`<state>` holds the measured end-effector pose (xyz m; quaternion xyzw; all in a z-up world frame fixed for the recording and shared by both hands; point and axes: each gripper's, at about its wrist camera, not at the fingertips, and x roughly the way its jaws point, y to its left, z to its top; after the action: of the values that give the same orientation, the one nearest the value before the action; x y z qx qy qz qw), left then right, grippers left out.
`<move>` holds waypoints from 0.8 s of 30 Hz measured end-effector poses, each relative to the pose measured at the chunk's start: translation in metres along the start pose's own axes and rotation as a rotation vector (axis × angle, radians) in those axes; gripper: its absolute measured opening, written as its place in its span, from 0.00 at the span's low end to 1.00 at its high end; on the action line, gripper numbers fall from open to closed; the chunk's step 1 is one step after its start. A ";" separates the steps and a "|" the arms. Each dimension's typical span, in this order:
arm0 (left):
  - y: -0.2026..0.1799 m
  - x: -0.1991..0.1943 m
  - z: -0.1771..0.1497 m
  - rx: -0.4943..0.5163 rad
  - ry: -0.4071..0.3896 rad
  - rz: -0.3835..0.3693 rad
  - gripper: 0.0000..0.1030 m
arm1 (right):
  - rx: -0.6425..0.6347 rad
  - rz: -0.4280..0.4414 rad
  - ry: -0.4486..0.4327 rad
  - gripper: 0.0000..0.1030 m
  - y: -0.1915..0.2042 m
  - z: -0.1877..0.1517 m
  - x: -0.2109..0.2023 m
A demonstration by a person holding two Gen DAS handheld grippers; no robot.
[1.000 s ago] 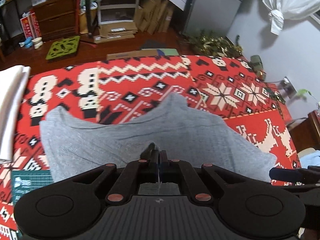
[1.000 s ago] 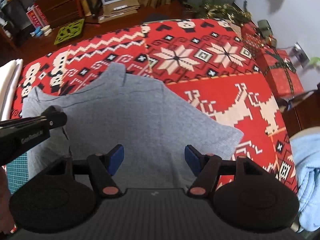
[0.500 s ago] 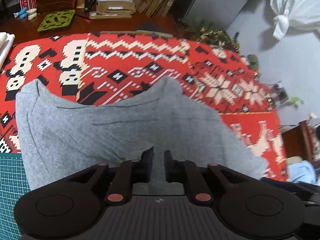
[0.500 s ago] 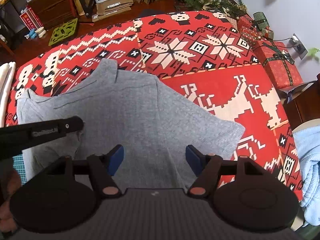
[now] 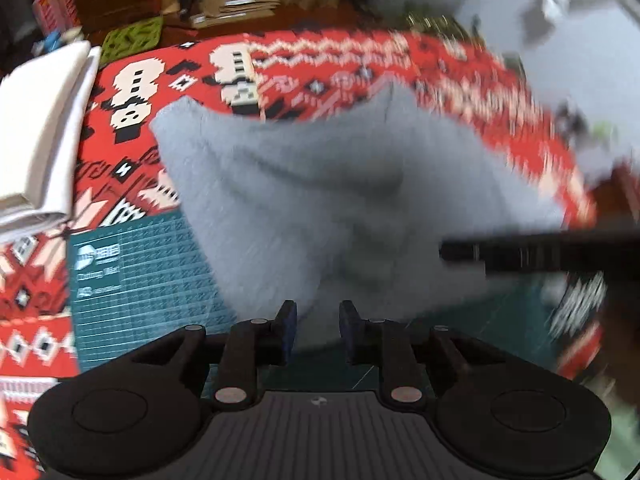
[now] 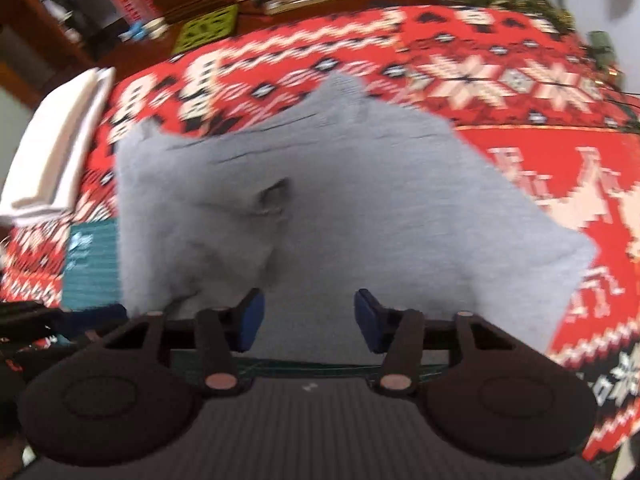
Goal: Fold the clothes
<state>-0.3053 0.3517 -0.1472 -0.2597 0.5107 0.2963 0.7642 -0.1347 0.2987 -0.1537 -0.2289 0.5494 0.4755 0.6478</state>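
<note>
A grey garment [image 5: 320, 184] lies spread over a red patterned blanket [image 6: 520, 64], its near hem lapping onto a green cutting mat [image 5: 152, 280] at the front edge of the surface; both views are motion-blurred. The blanket extends bare beyond the garment's far edge and to its right, where a pale reindeer motif shows in the right wrist view. At the left margin a stack of folded white cloth [image 5: 44, 128] sits just beside the garment, apart from it and partly over the mat's far corner. Behind the blanket the floor carries a green lattice mat [image 6: 208, 28], cardboard and a wooden drawer unit. The left gripper [image 5: 318, 330] hangs over the near hem with its blue-padded fingers [image 5: 289, 332] narrowly parted and nothing between them; grey fabric lies just ahead of the tips. The right gripper [image 6: 308, 320] is held low over the garment's near right part, fingers [image 6: 252, 320] spread wide and empty. In the left wrist view one dark finger of the right gripper crosses the frame from the right, above the garment's near right corner.
</note>
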 end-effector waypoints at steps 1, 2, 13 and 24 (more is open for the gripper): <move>-0.002 0.002 -0.005 0.038 0.000 0.019 0.22 | -0.009 0.015 0.010 0.42 0.005 -0.001 0.004; -0.004 0.004 -0.009 0.077 0.000 0.038 0.22 | -0.016 0.027 0.019 0.41 0.010 -0.002 0.007; -0.013 0.024 -0.015 0.218 -0.080 0.144 0.22 | 0.026 0.109 0.064 0.18 0.027 -0.005 0.046; -0.003 0.019 -0.033 0.339 -0.087 0.171 0.04 | 0.069 0.119 0.107 0.01 0.014 -0.017 0.029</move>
<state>-0.3181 0.3298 -0.1761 -0.0701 0.5400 0.2808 0.7904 -0.1567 0.3019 -0.1824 -0.1987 0.6119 0.4811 0.5956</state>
